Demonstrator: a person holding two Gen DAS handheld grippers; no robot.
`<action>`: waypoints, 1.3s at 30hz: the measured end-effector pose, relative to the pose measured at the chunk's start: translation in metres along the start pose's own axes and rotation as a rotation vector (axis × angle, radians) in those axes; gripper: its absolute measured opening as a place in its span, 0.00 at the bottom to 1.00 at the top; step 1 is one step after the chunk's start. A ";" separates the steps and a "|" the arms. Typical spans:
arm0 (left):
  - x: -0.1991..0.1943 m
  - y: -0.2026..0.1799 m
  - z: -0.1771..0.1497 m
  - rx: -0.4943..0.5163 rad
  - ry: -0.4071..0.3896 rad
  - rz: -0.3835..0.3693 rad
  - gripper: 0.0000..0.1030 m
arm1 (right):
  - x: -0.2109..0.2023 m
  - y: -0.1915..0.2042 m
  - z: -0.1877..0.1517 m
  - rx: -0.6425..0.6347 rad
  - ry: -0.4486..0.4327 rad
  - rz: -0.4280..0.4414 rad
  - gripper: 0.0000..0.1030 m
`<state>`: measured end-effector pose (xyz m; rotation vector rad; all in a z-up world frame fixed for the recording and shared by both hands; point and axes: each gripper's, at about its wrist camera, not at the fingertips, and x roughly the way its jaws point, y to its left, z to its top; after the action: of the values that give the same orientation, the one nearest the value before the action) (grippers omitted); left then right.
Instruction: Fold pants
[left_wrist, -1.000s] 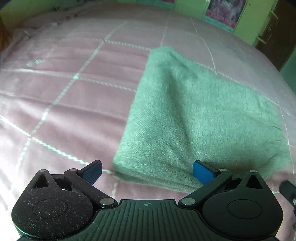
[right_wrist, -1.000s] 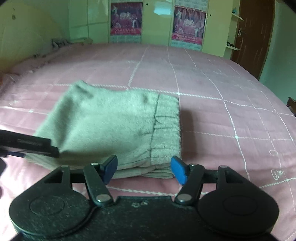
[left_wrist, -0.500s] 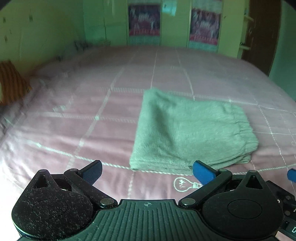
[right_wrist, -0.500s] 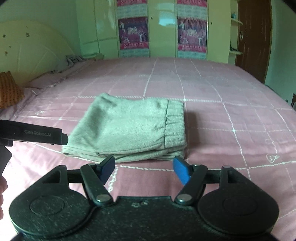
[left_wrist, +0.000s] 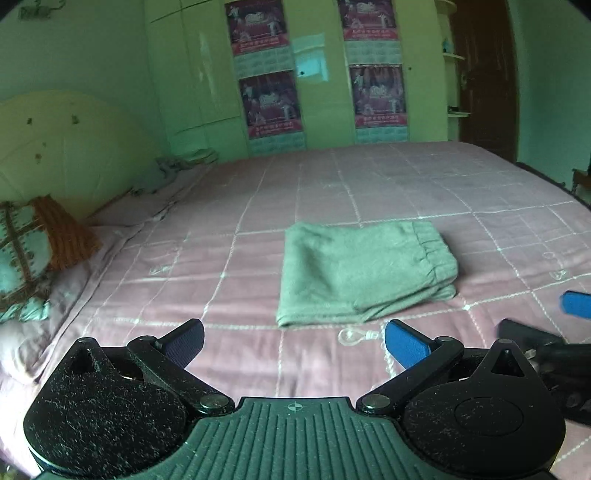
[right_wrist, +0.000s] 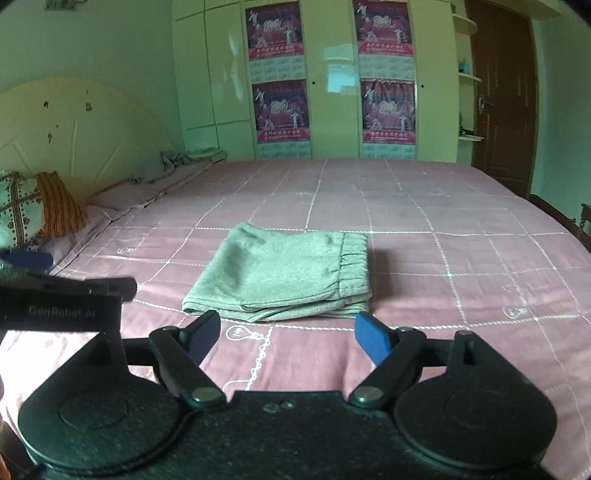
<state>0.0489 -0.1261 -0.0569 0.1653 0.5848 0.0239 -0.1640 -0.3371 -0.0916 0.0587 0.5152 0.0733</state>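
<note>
The grey-green pants (left_wrist: 362, 267) lie folded into a compact rectangle on the pink bed, elastic waistband to the right; they also show in the right wrist view (right_wrist: 288, 277). My left gripper (left_wrist: 293, 341) is open and empty, held back from the near edge of the pants. My right gripper (right_wrist: 288, 332) is open and empty, also short of the near edge. The right gripper shows at the right edge of the left wrist view (left_wrist: 546, 339), and the left gripper at the left of the right wrist view (right_wrist: 66, 291).
The pink quilted bedspread (right_wrist: 461, 258) with white grid lines covers a wide bed. Pillows (right_wrist: 33, 210) and a headboard stand at the left. A wardrobe with posters (right_wrist: 332, 81) is behind, a brown door (right_wrist: 502, 92) at the far right.
Both grippers have pulled back and up from the pants, which now look smaller and farther off. The pants lie still in their folded shape.
</note>
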 end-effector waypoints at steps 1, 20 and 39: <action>-0.004 0.001 -0.003 -0.004 0.010 0.001 1.00 | -0.006 -0.001 -0.002 0.004 -0.005 -0.006 0.79; -0.065 0.006 -0.022 -0.020 -0.049 -0.058 1.00 | -0.080 -0.003 -0.007 0.070 -0.120 -0.081 0.97; -0.063 0.022 -0.030 -0.135 -0.043 -0.098 1.00 | -0.086 0.003 -0.007 0.075 -0.140 -0.120 0.99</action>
<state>-0.0195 -0.1042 -0.0434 0.0064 0.5464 -0.0350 -0.2422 -0.3412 -0.0552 0.1050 0.3806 -0.0667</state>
